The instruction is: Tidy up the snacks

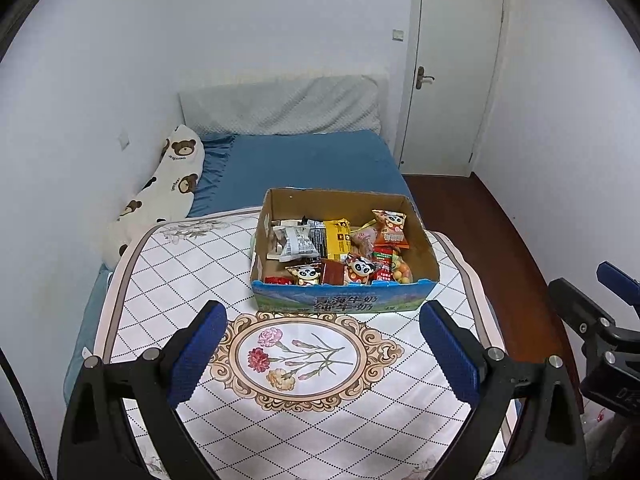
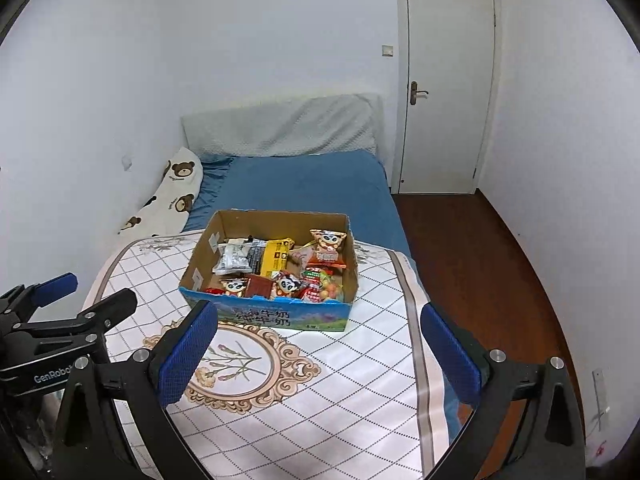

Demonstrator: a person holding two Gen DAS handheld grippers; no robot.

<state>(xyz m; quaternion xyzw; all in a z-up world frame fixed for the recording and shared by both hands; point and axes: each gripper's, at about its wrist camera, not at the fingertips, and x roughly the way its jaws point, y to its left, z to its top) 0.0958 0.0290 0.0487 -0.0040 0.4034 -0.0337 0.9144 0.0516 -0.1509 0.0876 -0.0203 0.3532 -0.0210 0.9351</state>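
A cardboard box [image 1: 344, 300] of snack packets [image 1: 340, 248] sat on the patterned cloth [image 1: 168, 288] covering the bed [image 1: 312, 160]; the left gripper [image 1: 322, 344] hovered just before it, fingers spread wide, empty; the right gripper [image 2: 318, 350] likewise stood apart; packet labels were too small to read, perhaps biscuits.

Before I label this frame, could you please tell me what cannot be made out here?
- Lower snacks in the cardboard box: both views, buried under top packets.
- Packet wording: too small.
- Box's near inside corner: right wrist view, hidden behind its front wall.
- Right tool: cut off by the left wrist view's edge.
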